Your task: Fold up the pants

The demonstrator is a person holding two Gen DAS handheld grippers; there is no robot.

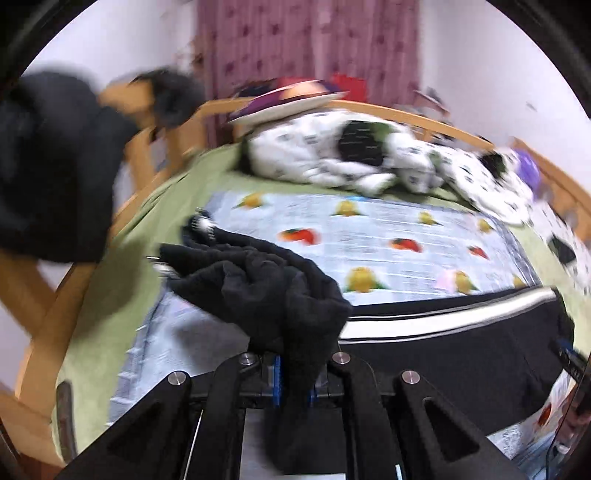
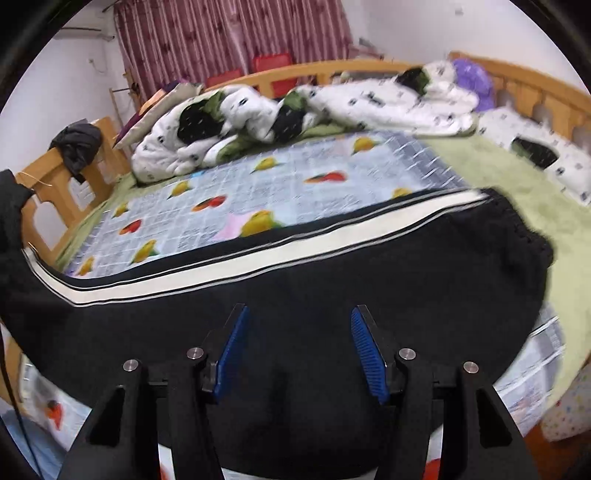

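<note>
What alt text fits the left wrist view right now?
The left claw is shut on a bunched end of black pants, raised above a fruit-print sheet. A rumpled white quilt lies beyond, against the wooden bed rail.

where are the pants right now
The pants lie across the near edge of the bed's fruit-print sheet, white stripe facing the quilt; one end is bunched in the shut left gripper.

A wooden bed (image 2: 369,68) with a railed frame fills the room, covered by a green blanket (image 2: 535,206) and a fruit-printed sheet (image 2: 295,184). A rumpled white quilt (image 2: 369,99) lies along its far side. Behind it hang pink patterned curtains (image 2: 221,33) between white walls (image 2: 424,22).
</note>
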